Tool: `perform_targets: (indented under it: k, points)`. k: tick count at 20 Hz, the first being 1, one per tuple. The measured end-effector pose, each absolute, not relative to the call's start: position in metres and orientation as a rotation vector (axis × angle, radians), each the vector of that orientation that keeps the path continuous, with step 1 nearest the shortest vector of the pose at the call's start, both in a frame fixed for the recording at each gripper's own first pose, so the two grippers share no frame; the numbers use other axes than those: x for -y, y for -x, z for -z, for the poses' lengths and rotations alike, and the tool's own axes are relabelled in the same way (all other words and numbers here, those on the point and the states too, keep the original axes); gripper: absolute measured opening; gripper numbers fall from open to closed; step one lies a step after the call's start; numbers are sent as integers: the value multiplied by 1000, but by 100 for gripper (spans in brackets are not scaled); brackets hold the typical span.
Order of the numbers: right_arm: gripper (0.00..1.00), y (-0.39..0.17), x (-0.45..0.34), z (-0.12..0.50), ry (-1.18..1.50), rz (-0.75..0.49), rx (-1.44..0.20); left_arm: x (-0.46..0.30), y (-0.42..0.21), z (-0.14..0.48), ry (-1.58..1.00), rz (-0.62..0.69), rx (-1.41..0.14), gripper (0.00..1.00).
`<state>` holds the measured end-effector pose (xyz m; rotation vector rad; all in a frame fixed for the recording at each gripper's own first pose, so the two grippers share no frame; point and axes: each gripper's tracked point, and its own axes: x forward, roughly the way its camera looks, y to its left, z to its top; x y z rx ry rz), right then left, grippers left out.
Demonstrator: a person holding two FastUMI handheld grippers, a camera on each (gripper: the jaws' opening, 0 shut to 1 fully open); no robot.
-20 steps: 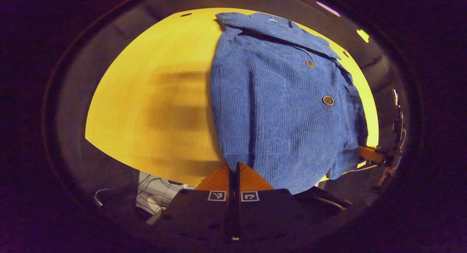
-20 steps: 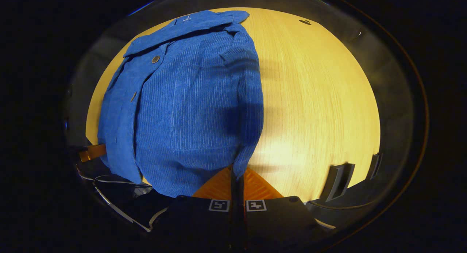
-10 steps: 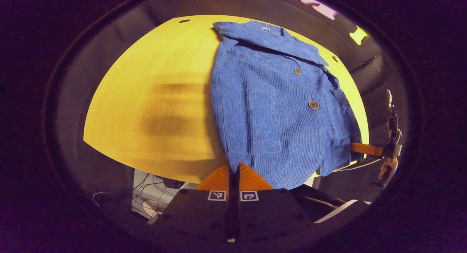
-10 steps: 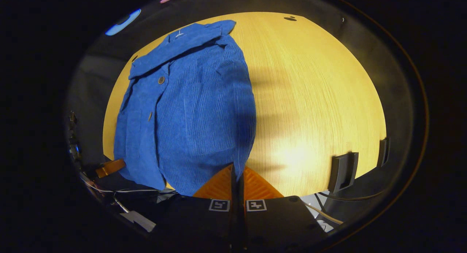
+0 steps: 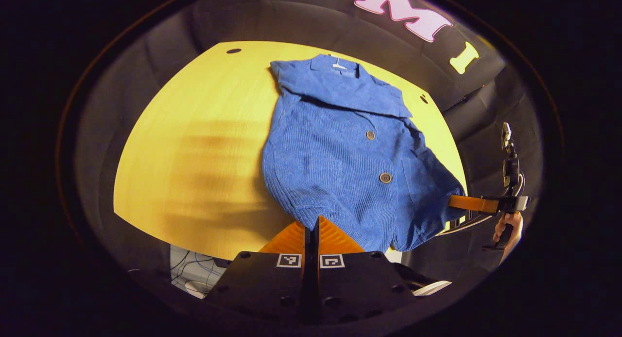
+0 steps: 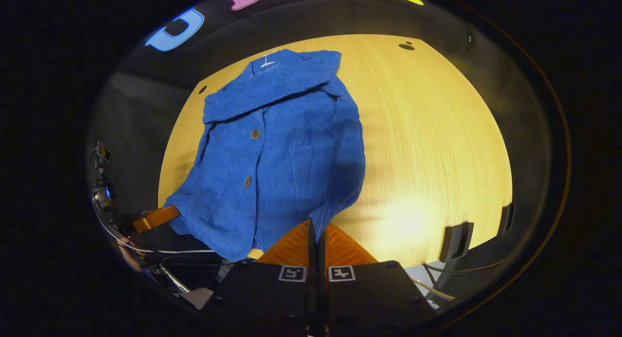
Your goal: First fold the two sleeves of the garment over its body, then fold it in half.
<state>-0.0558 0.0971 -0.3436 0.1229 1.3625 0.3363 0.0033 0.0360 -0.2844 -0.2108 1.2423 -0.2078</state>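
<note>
Left gripper view: left gripper [image 5: 311, 226] fingers pinched together on the hem of the blue corduroy jacket [image 5: 340, 152] at the table's [image 5: 194, 147] near edge. Hem corner itself is hidden between the fingers. Right gripper [image 5: 459, 202] shows farther off at the jacket's other bottom corner, fingers closed on the cloth; the hand [image 5: 506, 227] holding it is half cut off in the dark.

Right gripper view: right gripper [image 6: 316, 230] clamped on the jacket [image 6: 282, 147] hem, fabric running down into the finger gap. Left gripper [image 6: 156, 218] sits at the opposite hem corner, gripping the cloth there.

Jacket lies front up, collar [image 6: 272, 77] toward the table's [image 6: 437, 142] far edge, bottom hem lifted off the near edge by both grippers. Sleeves are tucked over the body; exact layering is hard to make out under the folds. Two buttons [image 6: 254, 133] visible on the front. Small white mark inside the collar, too small to read. Square black-and-white markers [image 5: 289, 260] on the gripper body, no readable text. Cables [image 5: 192, 274] below the near edge, dim and partly cut off.
</note>
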Motion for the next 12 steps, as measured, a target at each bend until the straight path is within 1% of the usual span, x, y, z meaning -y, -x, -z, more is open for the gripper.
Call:
perform_targets:
  k: [5,9,12]
  points:
    - [2,18,-127,318,-98,-386,-1339,-46,-30,261,181,244,-1205,0]
    - [2,-24,-146,308,-96,-389,-1348,-50,-61,248,108,269,-1217,0]
    - [2,-60,-159,305,-114,-380,-1364,-45,-92,234,170,297,-1250,0]
